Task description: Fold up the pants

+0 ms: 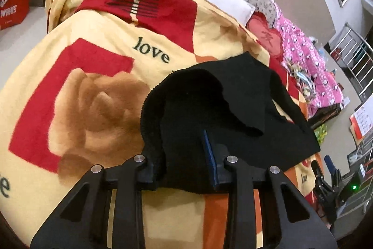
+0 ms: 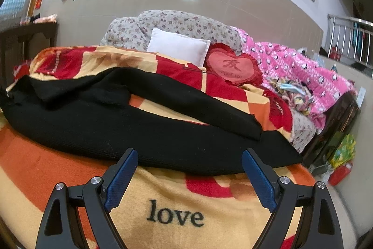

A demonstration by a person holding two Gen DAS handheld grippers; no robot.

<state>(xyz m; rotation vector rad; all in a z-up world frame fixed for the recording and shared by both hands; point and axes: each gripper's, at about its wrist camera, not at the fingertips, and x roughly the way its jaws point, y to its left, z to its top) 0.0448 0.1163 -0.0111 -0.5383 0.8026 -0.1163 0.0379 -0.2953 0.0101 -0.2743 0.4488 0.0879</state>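
Black knit pants point(image 2: 130, 123) lie spread on a yellow, red and orange "love" blanket point(image 2: 174, 202) on the bed, both legs running to the right. In the left wrist view the waistband end of the pants point(image 1: 209, 109) is bunched and lifted, and my left gripper point(image 1: 186, 155) is shut on that fabric, with one blue pad point(image 1: 209, 155) showing. My right gripper point(image 2: 188, 169) is open and empty, its blue pads point(image 2: 121, 179) just in front of the near leg's edge, above the blanket.
A white pillow point(image 2: 179, 48), a red heart cushion point(image 2: 233, 69), a floral quilt point(image 2: 177, 25) and a pink quilt point(image 2: 298, 76) lie at the far end of the bed. A metal railing point(image 2: 345, 36) stands right. A red bag point(image 1: 14, 8) sits left.
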